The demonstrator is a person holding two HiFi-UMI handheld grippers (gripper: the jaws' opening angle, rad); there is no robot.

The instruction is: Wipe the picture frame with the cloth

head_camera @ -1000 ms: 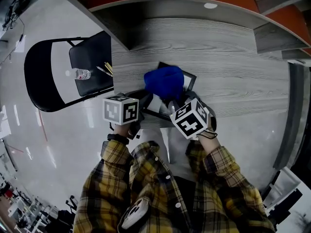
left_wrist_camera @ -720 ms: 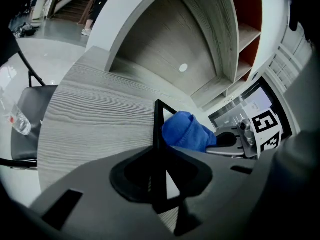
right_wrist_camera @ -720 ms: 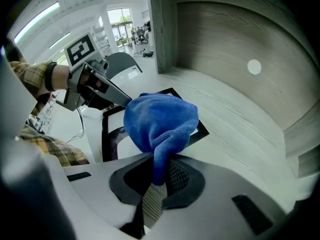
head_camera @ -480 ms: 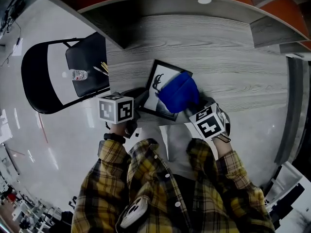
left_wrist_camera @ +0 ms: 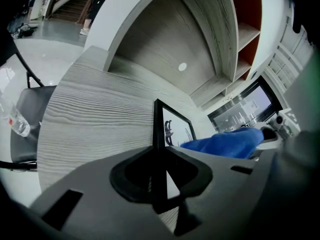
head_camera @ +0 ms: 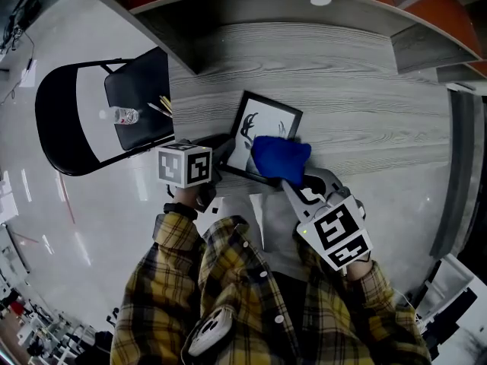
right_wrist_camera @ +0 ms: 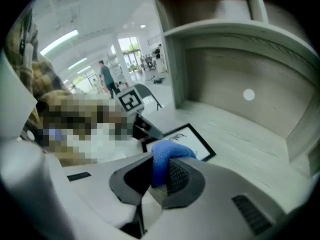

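Note:
A black picture frame (head_camera: pixel 259 131) with a white picture and a dark drawing lies flat on the grey wooden table (head_camera: pixel 342 90). My left gripper (head_camera: pixel 221 158) is shut on the frame's near left corner; in the left gripper view the frame's edge (left_wrist_camera: pixel 158 134) stands between the jaws. My right gripper (head_camera: pixel 293 185) is shut on a blue cloth (head_camera: pixel 280 158), which rests on the frame's near right part. The right gripper view shows the cloth (right_wrist_camera: pixel 167 156) bunched in the jaws, with the frame (right_wrist_camera: pixel 187 141) beyond it.
A black folding chair (head_camera: pixel 114 109) stands left of the table, with a plastic bottle (head_camera: pixel 122 116) and pencils (head_camera: pixel 161 106) on its seat. Grey shelving (head_camera: pixel 319 14) curves along the table's far side. The person's plaid sleeves (head_camera: pixel 228 295) fill the near side.
The right gripper has drawn the blue cloth from the frame's middle toward its near right edge, baring the drawing. The left gripper has kept its hold on the frame.

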